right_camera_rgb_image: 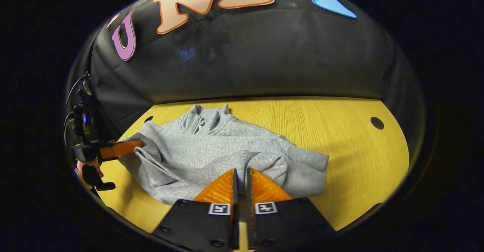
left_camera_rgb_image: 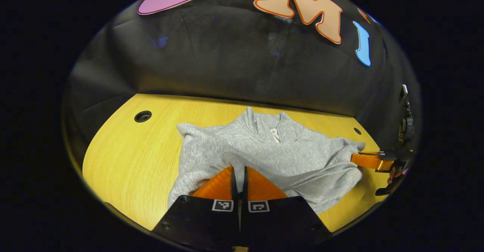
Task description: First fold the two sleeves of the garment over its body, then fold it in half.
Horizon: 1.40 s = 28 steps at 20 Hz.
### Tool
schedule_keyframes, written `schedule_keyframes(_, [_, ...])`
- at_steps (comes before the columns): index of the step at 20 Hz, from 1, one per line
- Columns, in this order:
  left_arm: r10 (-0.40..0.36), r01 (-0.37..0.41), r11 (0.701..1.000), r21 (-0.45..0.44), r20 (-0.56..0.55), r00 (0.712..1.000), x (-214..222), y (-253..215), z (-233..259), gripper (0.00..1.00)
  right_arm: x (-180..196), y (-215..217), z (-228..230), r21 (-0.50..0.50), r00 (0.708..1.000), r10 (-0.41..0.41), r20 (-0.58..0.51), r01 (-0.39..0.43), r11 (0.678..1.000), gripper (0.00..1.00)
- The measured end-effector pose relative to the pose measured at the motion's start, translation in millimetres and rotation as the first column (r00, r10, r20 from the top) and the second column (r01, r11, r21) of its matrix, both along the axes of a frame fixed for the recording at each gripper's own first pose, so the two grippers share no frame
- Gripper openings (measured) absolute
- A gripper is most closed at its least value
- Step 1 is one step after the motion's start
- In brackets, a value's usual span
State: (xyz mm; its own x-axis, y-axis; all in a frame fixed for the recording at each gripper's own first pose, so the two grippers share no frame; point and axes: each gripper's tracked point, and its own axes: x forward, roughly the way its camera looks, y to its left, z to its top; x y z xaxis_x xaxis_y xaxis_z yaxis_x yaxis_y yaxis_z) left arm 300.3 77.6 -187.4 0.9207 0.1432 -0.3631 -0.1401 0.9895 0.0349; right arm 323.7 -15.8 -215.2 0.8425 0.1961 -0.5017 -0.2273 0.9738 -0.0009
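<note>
Grey garment (left_camera_rgb_image: 272, 153) spread on yellow worktop (left_camera_rgb_image: 128, 157) — collar toward booth wall. Left hand-held gripper (left_camera_rgb_image: 239, 173) clamped on near hem; right hand-held gripper (right_camera_rgb_image: 241, 176) likewise pinching fabric — both closed.

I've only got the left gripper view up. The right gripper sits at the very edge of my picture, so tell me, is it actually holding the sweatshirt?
Observer: In the right gripper view, the right gripper has its fingers almost together, and the grey sweatshirt bunches at their tips. It looks pinched.
Operator: Which part has it got?
Observer: A thick folded edge lying across the body. I can't tell sleeve from hem.
Operator: And mine, seen from outside?
Observer: The left gripper meets the sweatshirt's side edge, with the cloth drawn toward its tip.
</note>
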Motion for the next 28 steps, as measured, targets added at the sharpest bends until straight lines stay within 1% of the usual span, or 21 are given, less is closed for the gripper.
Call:
schedule_keyframes(1, [-0.002,0.002,1.000,-0.004,0.003,1.000,1.7,0.1,-0.2,0.05,-0.1,0.1,0.2,0.005,1.000,0.003,-0.001,-0.003,1.000,0.14])
schedule_keyframes(2, [-0.001,0.001,1.000,-0.003,0.000,1.000,2.6,0.3,-1.3,0.05,0.7,-0.2,-0.3,0.011,1.000,0.002,-0.003,-0.002,1.000,0.14])
schedule_keyframes(3, [0.004,-0.004,1.000,0.004,-0.005,1.000,1.7,2.6,-2.1,0.10,1.3,-2.6,-0.3,0.009,1.000,-0.006,-0.005,0.006,1.000,0.22])
schedule_keyframes(4, [-0.013,0.013,1.000,-0.003,-0.012,1.000,2.2,-1.1,-2.6,0.13,0.8,-4.7,2.1,0.012,1.000,-0.015,-0.008,0.015,1.000,0.32])
schedule_keyframes(7, [-0.037,0.037,0.999,-0.007,-0.002,0.999,0.9,-11.3,5.1,0.55,-0.5,-11.1,14.8,0.021,0.999,-0.043,0.014,0.043,0.999,0.74])
schedule_keyframes(8, [-0.029,0.029,1.000,0.002,0.023,0.999,1.5,-11.3,10.7,0.63,-2.1,-11.4,23.6,0.024,0.999,-0.046,0.029,0.045,0.999,0.88])
schedule_keyframes(9, [-0.021,0.020,1.000,0.015,0.052,0.998,0.7,-11.3,22.4,0.71,-3.2,-10.7,32.8,0.025,0.998,-0.047,0.049,0.046,0.999,0.97])
schedule_keyframes(10, [-0.023,0.021,0.999,0.033,0.084,0.996,-0.9,-13.1,34.8,0.74,-6.0,-10.7,43.0,0.025,0.996,-0.046,0.070,0.044,0.999,0.97])
schedule_keyframes(11, [-0.038,0.032,0.998,0.057,0.109,0.993,-3.7,-16.8,49.4,0.80,-11.4,-11.0,54.0,0.024,0.995,-0.046,0.088,0.044,0.999,0.94])
schedule_keyframes(12, [-0.053,0.042,0.995,0.092,0.123,0.991,-10.1,-19.5,60.3,0.83,-18.3,-10.8,65.7,0.024,0.994,-0.045,0.103,0.043,0.999,0.98])
schedule_keyframes(13, [-0.075,0.059,0.990,0.128,0.121,0.990,-18.7,-22.3,70.7,0.89,-26.8,-10.6,77.4,0.027,0.992,-0.044,0.116,0.041,0.999,0.98])
schedule_keyframes(15, [-0.119,0.098,0.980,0.176,0.114,0.986,-39.5,-33.7,89.5,0.90,-46.7,-9.0,103.4,0.031,0.988,-0.042,0.149,0.038,0.999,0.98])
schedule_keyframes(17, [-0.163,0.141,0.971,0.193,0.105,0.981,-73.9,-45.1,105.6,0.91,-73.8,-10.6,134.3,0.011,0.978,-0.040,0.203,0.039,0.999,0.98])
schedule_keyframes(18, [-0.177,0.154,0.967,0.205,0.099,0.979,-92.2,-47.9,112.4,0.91,-89.6,-10.5,147.7,-0.005,0.973,-0.031,0.230,0.033,0.999,0.94])
schedule_keyframes(19, [-0.192,0.167,0.962,0.217,0.095,0.977,-110.2,-50.0,117.1,0.90,-107.0,-11.7,160.0,-0.020,0.967,-0.028,0.253,0.034,0.999,0.98])
schedule_keyframes(20, [-0.204,0.179,0.957,0.227,0.091,0.975,-129.1,-52.3,122.2,0.90,-124.8,-10.5,170.1,-0.022,0.963,-0.024,0.269,0.031,0.999,0.97])
schedule_keyframes(21, [-0.209,0.181,0.955,0.234,0.099,0.973,-145.1,-53.6,126.8,0.90,-143.1,-8.8,178.1,-0.011,0.960,-0.029,0.277,0.033,0.999,0.98])
schedule_keyframes(22, [-0.205,0.178,0.956,0.235,0.098,0.974,-161.9,-53.9,128.1,0.90,-160.9,-5.9,183.1,0.013,0.962,-0.036,0.272,0.033,0.999,0.94])
schedule_keyframes(23, [-0.198,0.170,0.957,0.233,0.101,0.975,-179.4,-53.9,129.9,0.90,-176.6,-3.3,186.6,0.034,0.961,-0.043,0.273,0.035,0.999,0.98])
schedule_keyframes(24, [-0.179,0.150,0.963,0.226,0.112,0.977,-193.7,-51.8,133.2,0.90,-191.1,-2.0,190.2,0.050,0.959,-0.056,0.277,0.043,0.998,0.97])
schedule_keyframes(28, [-0.154,0.114,0.966,0.230,0.163,0.974,-242.3,-53.3,151.1,0.90,-244.3,2.2,205.7,0.049,0.941,-0.077,0.328,0.065,0.997,0.98])
